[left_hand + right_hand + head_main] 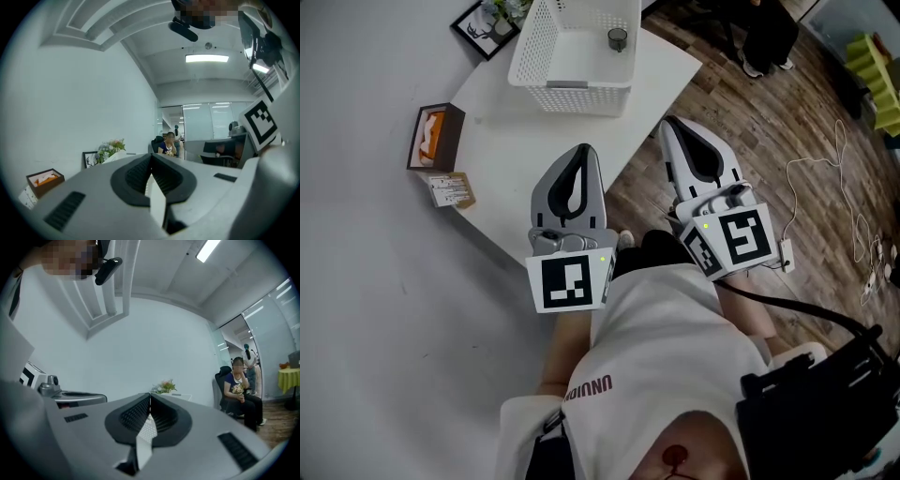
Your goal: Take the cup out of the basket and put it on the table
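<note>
Left gripper and right gripper both hover with jaws pressed together, empty; the cup stands in the basket on the table at twelve o'clock; open one wide before reaching over the rim.

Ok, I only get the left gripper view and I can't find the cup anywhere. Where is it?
Observer: It is in the head view. The cup sits inside the white basket, by its right wall.
Operator: Is the other gripper holding something?
Observer: No. The right gripper has its jaws together on nothing.
Operator: Are we at the basket?
Observer: Not yet. From above, the left gripper stops short of it, with bare table showing between.
</note>
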Demonstrator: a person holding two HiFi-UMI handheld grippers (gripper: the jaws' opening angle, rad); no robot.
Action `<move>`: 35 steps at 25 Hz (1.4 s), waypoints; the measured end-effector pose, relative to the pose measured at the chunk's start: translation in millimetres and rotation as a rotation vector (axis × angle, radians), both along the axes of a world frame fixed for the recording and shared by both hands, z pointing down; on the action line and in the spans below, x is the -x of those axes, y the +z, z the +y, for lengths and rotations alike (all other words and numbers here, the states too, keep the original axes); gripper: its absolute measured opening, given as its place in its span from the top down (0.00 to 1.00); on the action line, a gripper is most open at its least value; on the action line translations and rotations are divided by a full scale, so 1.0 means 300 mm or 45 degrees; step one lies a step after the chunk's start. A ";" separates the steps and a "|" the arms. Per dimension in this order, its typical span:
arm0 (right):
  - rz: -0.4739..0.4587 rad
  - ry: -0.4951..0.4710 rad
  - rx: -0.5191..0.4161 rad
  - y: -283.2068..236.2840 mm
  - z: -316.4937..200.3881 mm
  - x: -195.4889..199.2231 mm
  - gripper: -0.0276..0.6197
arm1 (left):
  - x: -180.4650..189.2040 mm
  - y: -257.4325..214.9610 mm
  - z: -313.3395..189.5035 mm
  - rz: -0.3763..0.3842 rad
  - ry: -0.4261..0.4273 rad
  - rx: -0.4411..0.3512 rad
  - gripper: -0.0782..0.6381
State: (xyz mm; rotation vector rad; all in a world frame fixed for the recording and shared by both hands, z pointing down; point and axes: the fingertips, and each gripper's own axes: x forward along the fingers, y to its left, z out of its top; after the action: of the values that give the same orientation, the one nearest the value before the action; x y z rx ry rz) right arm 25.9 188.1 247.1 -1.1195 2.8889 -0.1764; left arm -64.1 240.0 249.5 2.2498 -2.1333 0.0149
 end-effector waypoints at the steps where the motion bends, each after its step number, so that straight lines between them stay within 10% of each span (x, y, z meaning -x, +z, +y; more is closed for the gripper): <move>1: 0.002 0.008 0.001 0.004 0.000 0.003 0.93 | 0.006 0.000 0.000 0.004 0.003 -0.002 0.87; 35: -0.070 -0.089 0.003 -0.008 -0.744 0.060 0.93 | 0.088 -0.087 -0.628 -0.088 -0.164 -0.054 0.87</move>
State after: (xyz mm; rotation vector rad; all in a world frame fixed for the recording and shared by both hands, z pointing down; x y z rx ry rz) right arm 7.9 -35.2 244.8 -0.9980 2.8819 -0.2093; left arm -90.5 51.5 223.3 2.1596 -2.3315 0.0441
